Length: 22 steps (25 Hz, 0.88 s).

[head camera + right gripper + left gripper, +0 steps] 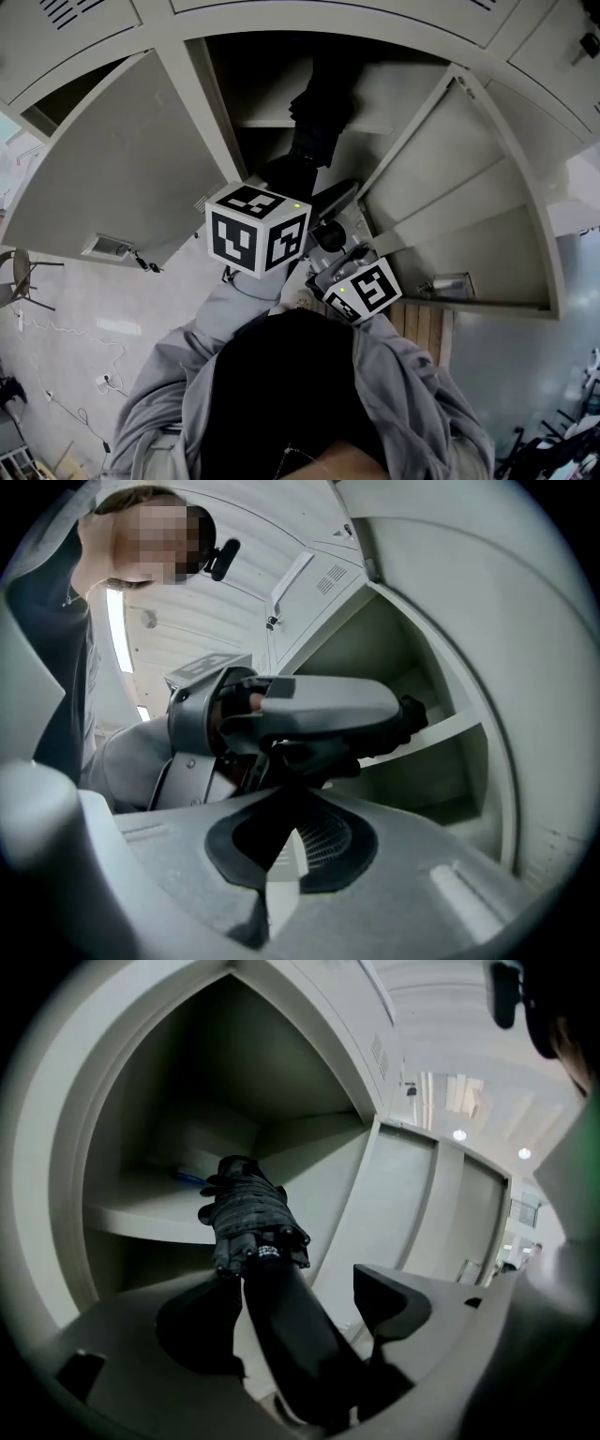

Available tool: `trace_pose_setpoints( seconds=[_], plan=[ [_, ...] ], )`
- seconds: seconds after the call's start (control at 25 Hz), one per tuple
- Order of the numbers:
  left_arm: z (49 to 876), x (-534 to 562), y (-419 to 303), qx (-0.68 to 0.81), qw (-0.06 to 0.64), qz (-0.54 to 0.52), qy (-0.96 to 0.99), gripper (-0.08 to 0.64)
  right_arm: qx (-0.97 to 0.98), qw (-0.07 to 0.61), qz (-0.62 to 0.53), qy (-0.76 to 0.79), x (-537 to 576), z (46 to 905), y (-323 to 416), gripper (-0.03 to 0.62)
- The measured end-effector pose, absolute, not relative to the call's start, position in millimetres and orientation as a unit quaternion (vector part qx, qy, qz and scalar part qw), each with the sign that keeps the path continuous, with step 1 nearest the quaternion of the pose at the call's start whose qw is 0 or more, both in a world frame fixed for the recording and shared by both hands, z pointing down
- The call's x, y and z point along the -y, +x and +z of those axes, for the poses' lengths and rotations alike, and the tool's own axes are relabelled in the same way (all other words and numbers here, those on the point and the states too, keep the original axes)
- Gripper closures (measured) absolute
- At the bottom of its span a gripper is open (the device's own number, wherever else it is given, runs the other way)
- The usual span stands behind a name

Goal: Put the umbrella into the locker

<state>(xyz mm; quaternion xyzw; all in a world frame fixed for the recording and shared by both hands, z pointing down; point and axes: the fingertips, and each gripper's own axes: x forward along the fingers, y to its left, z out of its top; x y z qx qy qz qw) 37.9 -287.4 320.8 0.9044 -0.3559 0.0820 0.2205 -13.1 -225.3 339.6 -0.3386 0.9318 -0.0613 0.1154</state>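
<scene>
Reads as the letting-go step. Hold the left gripper [292,1312] spread wide, with the handle of the black folded umbrella [253,1227] between the jaws, unpinched. Draw straight back toward six o'clock without brushing the handle, or risk dragging it off the shelf [141,1206]. Check first for a settled rest. Judging from the left gripper view, seems to lie with the canopy end over the shelf's front edge and the handle end jutting out. Probably wants a nudge deeper toward twelve o'clock before backing away.

Leave the right gripper [281,841] pressed together on nothing, parked at four o'clock of the left one in the head view.

Inside the open locker [403,94], at twelve o'clock: the umbrella's far half on the shelf, plus a small blue item [187,1177] behind it at eleven o'clock, too small to identify
</scene>
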Motion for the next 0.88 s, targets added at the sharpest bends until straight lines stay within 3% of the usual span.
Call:
trace_pose_setpoints(
  seconds=[0.12, 0.24, 0.4, 0.88],
  plan=[
    [323, 288, 32, 0.399, 0.147, 0.135, 0.895, 0.212, -0.917, 0.152, -0.059, -0.363, 236, 325, 6, 0.589],
    [311, 292, 28, 0.420, 0.120, 0.096, 0.894, 0.212, -0.921, 0.155, -0.041, -0.354, 241, 315, 9, 0.589],
    [283, 295, 18, 0.464, 0.020, 0.037, 0.885, 0.212, -0.920, 0.166, -0.038, -0.352, 241, 310, 4, 0.589],
    [275, 267, -7, 0.449, 0.003, 0.005, 0.893, 0.212, -0.901, 0.207, -0.057, -0.377, 266, 295, 20, 0.589]
  ],
)
